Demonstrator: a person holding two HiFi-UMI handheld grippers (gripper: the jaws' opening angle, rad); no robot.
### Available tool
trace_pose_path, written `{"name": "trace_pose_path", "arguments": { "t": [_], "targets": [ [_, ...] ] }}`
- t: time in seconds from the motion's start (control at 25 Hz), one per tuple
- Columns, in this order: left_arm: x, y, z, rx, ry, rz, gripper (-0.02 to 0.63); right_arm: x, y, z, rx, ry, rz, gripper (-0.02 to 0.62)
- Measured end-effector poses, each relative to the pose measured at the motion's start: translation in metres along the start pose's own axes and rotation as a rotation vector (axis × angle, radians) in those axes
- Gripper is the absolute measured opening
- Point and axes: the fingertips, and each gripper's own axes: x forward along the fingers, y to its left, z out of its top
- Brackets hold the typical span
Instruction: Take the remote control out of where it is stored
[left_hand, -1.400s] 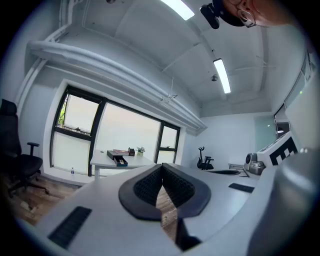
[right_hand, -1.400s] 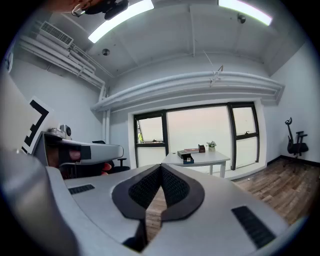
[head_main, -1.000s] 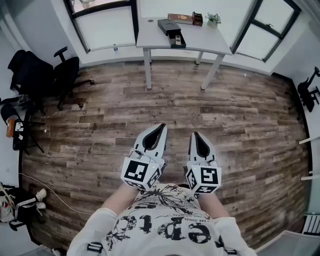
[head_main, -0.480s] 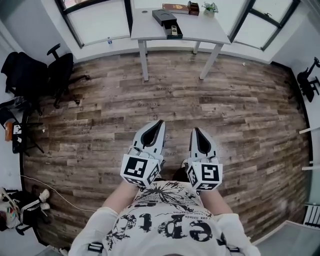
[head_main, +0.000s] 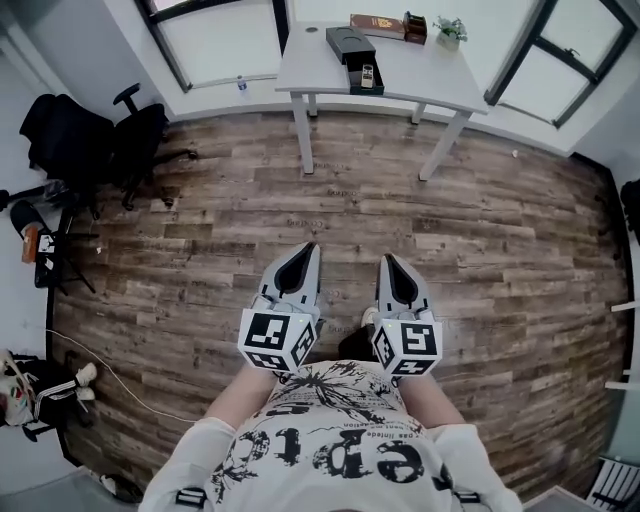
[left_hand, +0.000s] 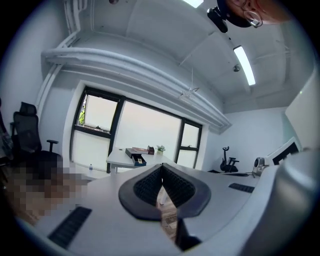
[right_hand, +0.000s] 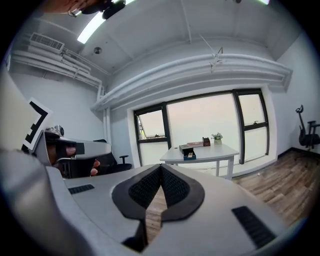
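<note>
A white table (head_main: 420, 72) stands by the windows, far ahead of me. On it lies an open black box (head_main: 366, 78) with a small light remote control (head_main: 367, 71) inside, and its black lid (head_main: 349, 43) lies just behind. The left gripper view shows the same box (left_hand: 139, 160) small and far away, and so does the right gripper view (right_hand: 189, 155). My left gripper (head_main: 310, 249) and right gripper (head_main: 388, 262) are held side by side in front of my chest, over the wooden floor. Both are shut and empty, pointing towards the table.
A brown box (head_main: 377, 26), a dark holder (head_main: 414, 27) and a small plant (head_main: 450, 30) stand at the table's back. Black office chairs (head_main: 135, 140) stand at the left, with bags and a cable (head_main: 110, 375) by the left wall. Bare wood floor (head_main: 420, 230) lies between me and the table.
The table has grown a little larger and shifted right in the head view. Both grippers sit slightly lower in the view, still side by side and shut.
</note>
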Motion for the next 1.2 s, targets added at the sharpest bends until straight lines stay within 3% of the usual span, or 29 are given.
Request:
{"name": "trace_pose_path", "arguments": {
  "t": [0.16, 0.36, 0.64, 0.84, 0.96, 1.2],
  "targets": [
    [0.052, -0.005, 0.012, -0.007, -0.014, 0.097, 0.011, 0.032, -0.057, 0.022, -0.003, -0.002, 0.042, 0.003],
    [0.12, -0.033, 0.031, 0.032, -0.045, 0.122, 0.011, 0.067, -0.127, 0.051, -0.07, -0.037, 0.049, 0.003],
    [0.186, -0.053, 0.018, -0.001, 0.0, 0.107, 0.011, 0.102, -0.183, 0.053, -0.063, -0.008, 0.068, 0.003],
    [0.226, -0.037, 0.023, -0.016, 0.012, 0.103, 0.011, 0.131, -0.202, 0.052, -0.049, 0.013, 0.052, 0.003],
    [0.264, -0.019, 0.025, -0.008, 0.029, 0.098, 0.011, 0.157, -0.218, 0.056, -0.051, 0.022, 0.014, 0.003],
    [0.344, 0.011, 0.048, -0.022, 0.015, 0.002, 0.011, 0.219, -0.249, 0.074, -0.052, 0.035, -0.092, 0.003]
  ]
}}
